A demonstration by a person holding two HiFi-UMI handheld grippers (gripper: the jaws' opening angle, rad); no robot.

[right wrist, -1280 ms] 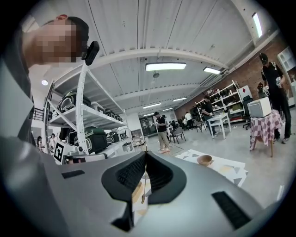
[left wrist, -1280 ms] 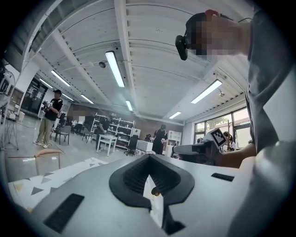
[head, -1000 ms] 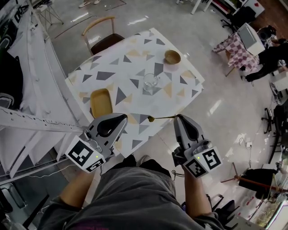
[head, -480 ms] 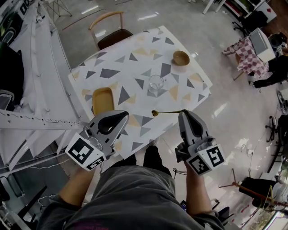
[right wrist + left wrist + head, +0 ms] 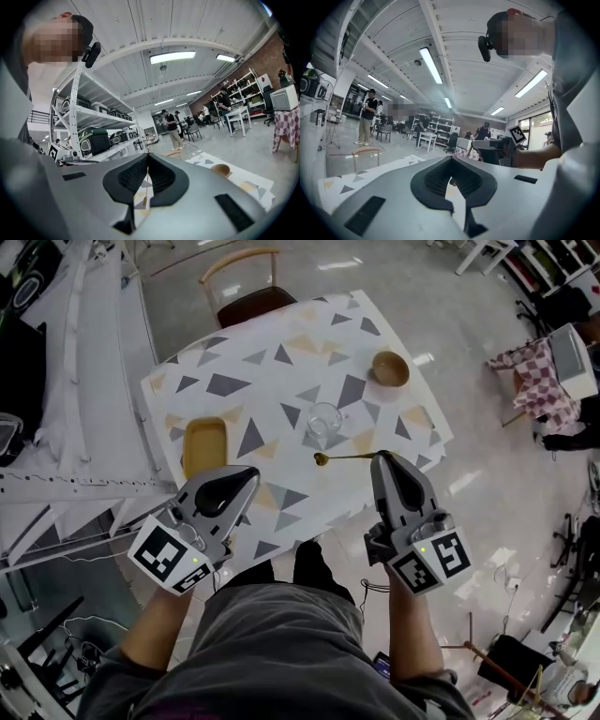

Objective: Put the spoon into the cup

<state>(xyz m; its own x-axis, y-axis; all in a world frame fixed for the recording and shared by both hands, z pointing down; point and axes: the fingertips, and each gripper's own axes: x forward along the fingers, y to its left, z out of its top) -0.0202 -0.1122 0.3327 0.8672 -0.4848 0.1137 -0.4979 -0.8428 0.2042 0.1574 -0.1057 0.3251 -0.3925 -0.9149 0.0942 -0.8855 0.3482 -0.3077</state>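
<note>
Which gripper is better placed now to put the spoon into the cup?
Right. The right gripper is shut on the spoon, whose bowl end is near the cup. The left gripper is shut and empty.

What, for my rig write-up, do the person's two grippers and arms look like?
Both the left gripper and the right gripper are pale grey shells tapering to two jaws lined with black ribbed pads. Each carries a white cube printed with black square markers, with a small green light. The forearms are bare; no sleeves show.
</note>
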